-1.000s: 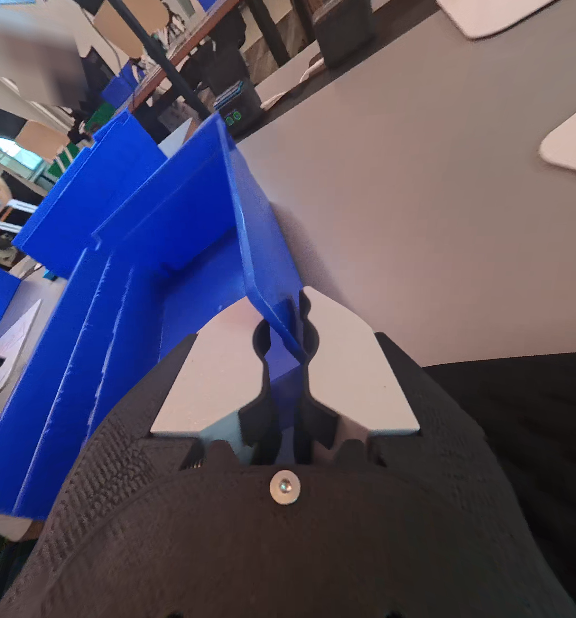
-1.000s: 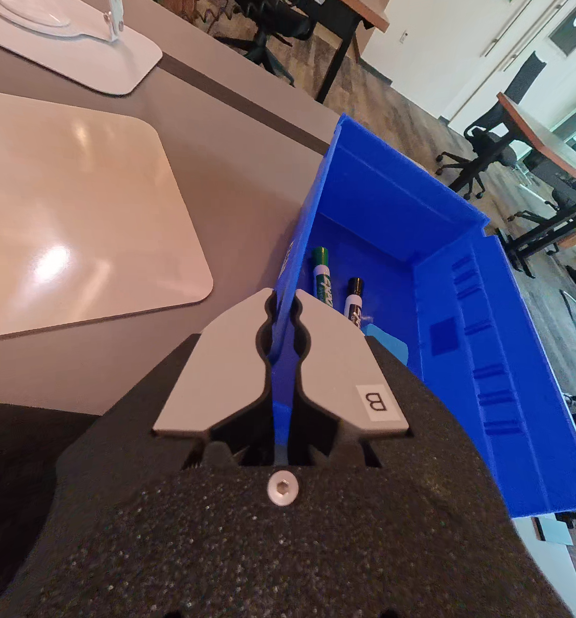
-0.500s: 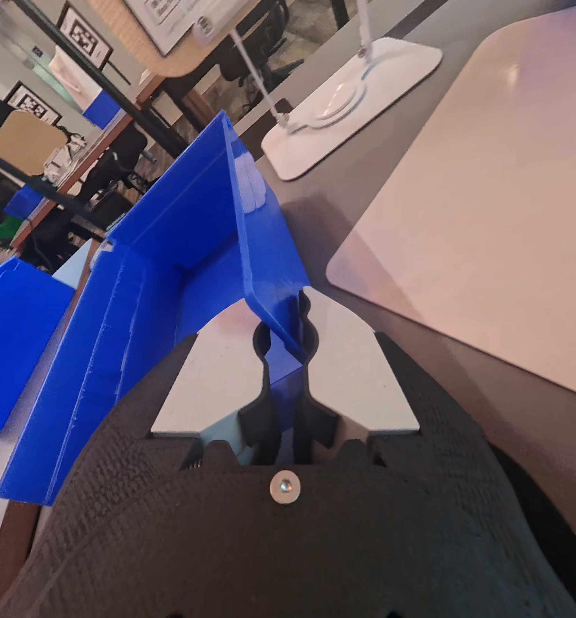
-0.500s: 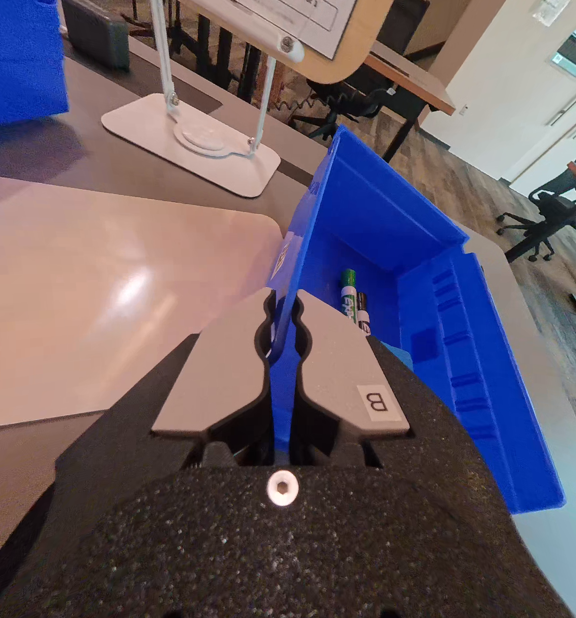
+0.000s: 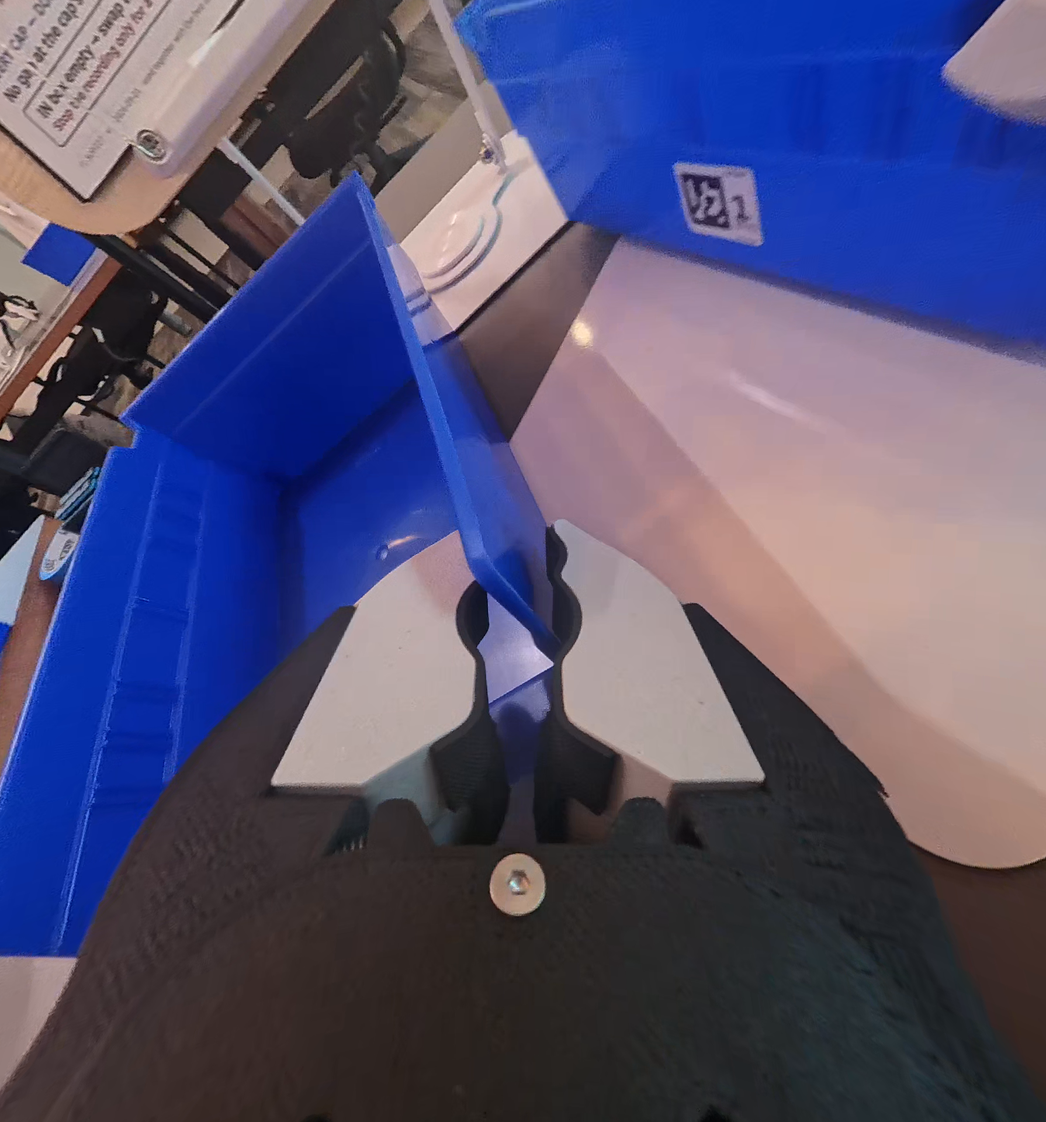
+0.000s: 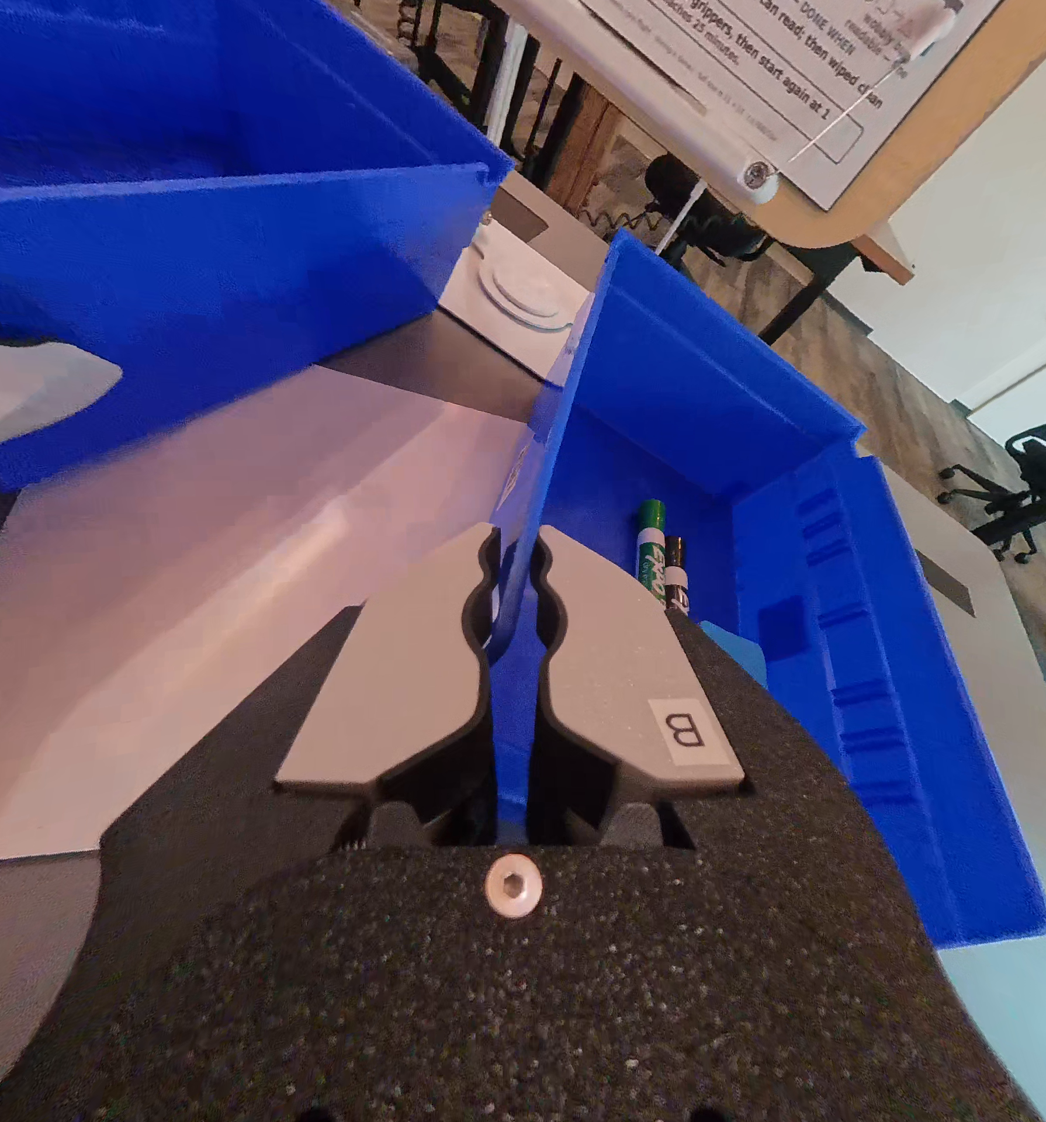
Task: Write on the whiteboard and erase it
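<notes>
My left gripper is shut on the right wall of an empty blue bin. My right gripper is shut on the left wall of a second blue bin. That bin holds a green-capped marker, a black-capped marker and a light blue pad half hidden by my finger. The whiteboard lies flat between the two bins and also shows in the right wrist view. Each view shows the other gripper's bin over the board's far part, in the left wrist view and in the right wrist view.
A white sign stand base sits behind the whiteboard, also visible in the right wrist view. Its sign panel hangs overhead. Grey table edge lies to the right. Office chairs and desks stand beyond. The tips of one gripper are about 15 cm away from the tips of the other.
Both grippers, still shut on their bin walls, have swung the bins inward over the whiteboard. The other bin has come into each view, and the sign panel now shows overhead.
</notes>
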